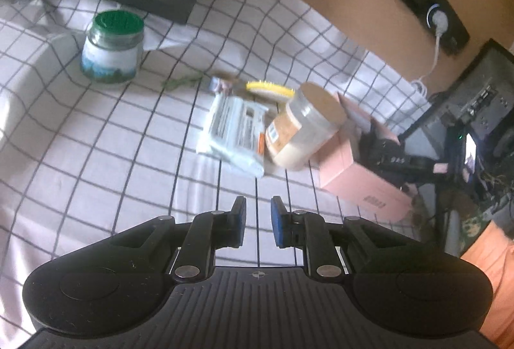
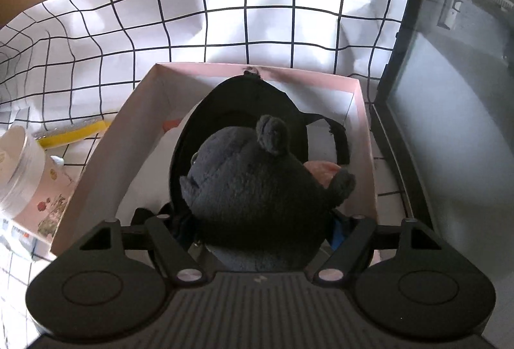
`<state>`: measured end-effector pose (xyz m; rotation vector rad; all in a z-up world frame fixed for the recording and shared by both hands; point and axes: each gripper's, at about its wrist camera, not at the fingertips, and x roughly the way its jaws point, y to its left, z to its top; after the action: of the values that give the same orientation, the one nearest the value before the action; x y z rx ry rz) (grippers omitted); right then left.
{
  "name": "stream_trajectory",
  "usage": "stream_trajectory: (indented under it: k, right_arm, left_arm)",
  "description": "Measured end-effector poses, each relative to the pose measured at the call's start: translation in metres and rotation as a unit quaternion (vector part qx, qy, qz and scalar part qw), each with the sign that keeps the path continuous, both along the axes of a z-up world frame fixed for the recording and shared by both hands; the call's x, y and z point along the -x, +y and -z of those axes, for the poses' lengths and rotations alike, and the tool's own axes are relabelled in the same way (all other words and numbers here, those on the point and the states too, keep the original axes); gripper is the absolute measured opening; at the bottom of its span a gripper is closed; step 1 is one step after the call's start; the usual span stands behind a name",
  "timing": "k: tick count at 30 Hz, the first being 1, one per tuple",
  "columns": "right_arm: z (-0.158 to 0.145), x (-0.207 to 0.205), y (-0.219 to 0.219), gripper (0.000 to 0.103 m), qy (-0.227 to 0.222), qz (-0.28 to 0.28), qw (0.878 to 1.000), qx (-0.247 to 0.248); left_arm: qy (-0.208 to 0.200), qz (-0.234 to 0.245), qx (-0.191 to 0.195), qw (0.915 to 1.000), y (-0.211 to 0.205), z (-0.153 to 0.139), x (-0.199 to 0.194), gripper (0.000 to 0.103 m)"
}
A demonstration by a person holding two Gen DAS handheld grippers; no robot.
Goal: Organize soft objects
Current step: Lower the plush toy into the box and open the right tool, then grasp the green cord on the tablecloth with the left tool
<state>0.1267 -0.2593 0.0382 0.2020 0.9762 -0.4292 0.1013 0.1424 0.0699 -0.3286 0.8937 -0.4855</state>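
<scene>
Dark grey plush toy sitting mid-frame, pinched between the wide-spread jaws of the right gripper, hanging over the pink box with a black cap already inside. Looks squishy and light, so best grabbed around the fat body. Left gripper low centre, nearly pressed together, holding nothing.

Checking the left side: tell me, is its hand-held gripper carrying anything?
No, the left hand-held gripper has nothing between its blue pads.
</scene>
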Motion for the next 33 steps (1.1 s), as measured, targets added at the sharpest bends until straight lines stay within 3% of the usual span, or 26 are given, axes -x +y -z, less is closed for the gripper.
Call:
stream_trajectory:
  k: [4,10,14,19,26,33]
  right_arm:
    - [-0.02,0.018,0.005,0.088,-0.031,-0.008,0.999,0.005]
    - [-0.06,0.044,0.045,0.093,-0.083,-0.058,0.992,0.072]
    - [-0.074,0.052,0.072,0.095,-0.097,-0.089,0.99,0.054]
    - [-0.058,0.052,0.118,0.095,-0.075,-0.134,0.988,0.01]
    - [-0.03,0.048,0.187,0.095,-0.041,-0.2,0.979,0.017]
    - [-0.018,0.048,0.205,0.095,-0.019,-0.222,0.975,-0.01]
  left_arm:
    - [-0.003,0.02,-0.027,0.9994,-0.013,0.002,0.003,0.019]
    - [-0.005,0.019,-0.098,0.995,-0.023,0.013,0.005,0.019]
    - [0.012,-0.005,-0.108,0.994,-0.016,0.02,-0.003,0.019]
    - [0.013,-0.027,-0.115,0.9929,-0.002,0.022,-0.014,0.019]
    - [0.005,-0.04,-0.12,0.992,0.016,0.027,-0.025,0.019]
    - [-0.001,-0.03,-0.103,0.9942,0.014,0.029,-0.046,0.019]
